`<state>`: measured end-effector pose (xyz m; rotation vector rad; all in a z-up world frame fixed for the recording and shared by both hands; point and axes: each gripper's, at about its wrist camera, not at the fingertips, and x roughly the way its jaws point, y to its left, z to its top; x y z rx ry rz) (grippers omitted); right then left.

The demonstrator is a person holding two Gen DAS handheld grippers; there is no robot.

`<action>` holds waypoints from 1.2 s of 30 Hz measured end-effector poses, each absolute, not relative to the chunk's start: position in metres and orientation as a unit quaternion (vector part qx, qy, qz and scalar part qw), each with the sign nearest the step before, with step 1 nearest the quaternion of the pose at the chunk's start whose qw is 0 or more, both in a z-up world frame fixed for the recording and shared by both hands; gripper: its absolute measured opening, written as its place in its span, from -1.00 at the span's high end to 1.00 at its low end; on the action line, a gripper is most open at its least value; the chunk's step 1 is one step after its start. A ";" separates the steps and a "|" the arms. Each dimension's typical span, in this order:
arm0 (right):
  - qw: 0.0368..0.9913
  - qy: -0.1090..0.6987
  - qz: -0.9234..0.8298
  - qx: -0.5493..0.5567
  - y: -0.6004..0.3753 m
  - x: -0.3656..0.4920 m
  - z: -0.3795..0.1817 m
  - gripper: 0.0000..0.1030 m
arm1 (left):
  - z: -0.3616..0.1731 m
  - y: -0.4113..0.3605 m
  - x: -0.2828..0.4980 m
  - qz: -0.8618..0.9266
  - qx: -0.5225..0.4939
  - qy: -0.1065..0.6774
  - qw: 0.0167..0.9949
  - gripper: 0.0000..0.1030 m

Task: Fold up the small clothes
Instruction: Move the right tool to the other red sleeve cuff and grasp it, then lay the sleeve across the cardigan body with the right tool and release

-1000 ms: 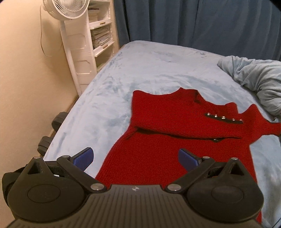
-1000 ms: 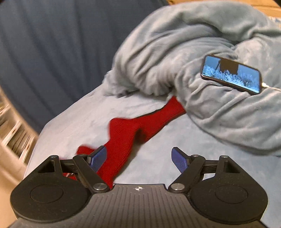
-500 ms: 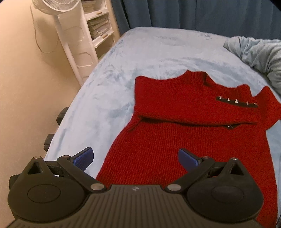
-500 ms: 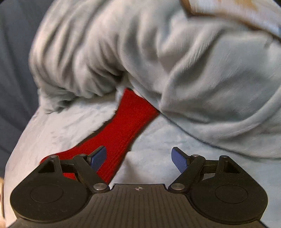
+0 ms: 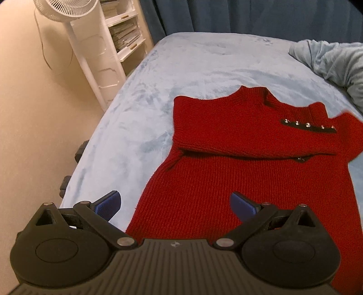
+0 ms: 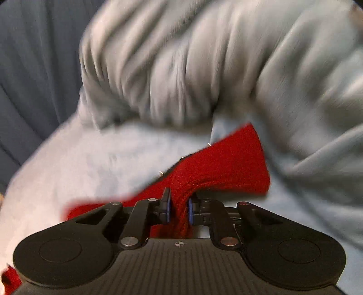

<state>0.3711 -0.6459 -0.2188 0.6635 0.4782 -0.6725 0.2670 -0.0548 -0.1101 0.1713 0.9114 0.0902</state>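
My right tool [image 6: 179, 210], wide a moment earlier, had clamped the sweater [image 5: 238, 181]'s right sleeve [image 6: 229, 163], ready for folding inward; my left tool [image 5: 174, 205] hovered wide.

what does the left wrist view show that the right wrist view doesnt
Only the left wrist view shows the sweater's body, one sleeve folded across it, the stud strip, the white fan, the shelves and the open left gripper. Only the right wrist view shows the right gripper shut on a bunched sleeve. Both show the red sweater, the blue bed cover and the grey blanket.
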 end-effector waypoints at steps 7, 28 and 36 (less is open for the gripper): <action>0.886 0.094 -0.360 0.277 -0.664 0.284 -0.129 0.73 | -0.107 -0.057 0.261 0.028 0.059 0.438 0.896 -0.99; 0.983 0.134 -0.119 0.031 -0.360 0.417 -0.042 0.71 | -0.110 0.070 0.252 0.117 -0.042 0.432 0.893 -0.99; 0.936 0.340 0.065 -0.064 -0.169 0.421 -0.167 -0.04 | -0.105 0.113 0.235 0.131 -0.066 0.422 0.895 -0.99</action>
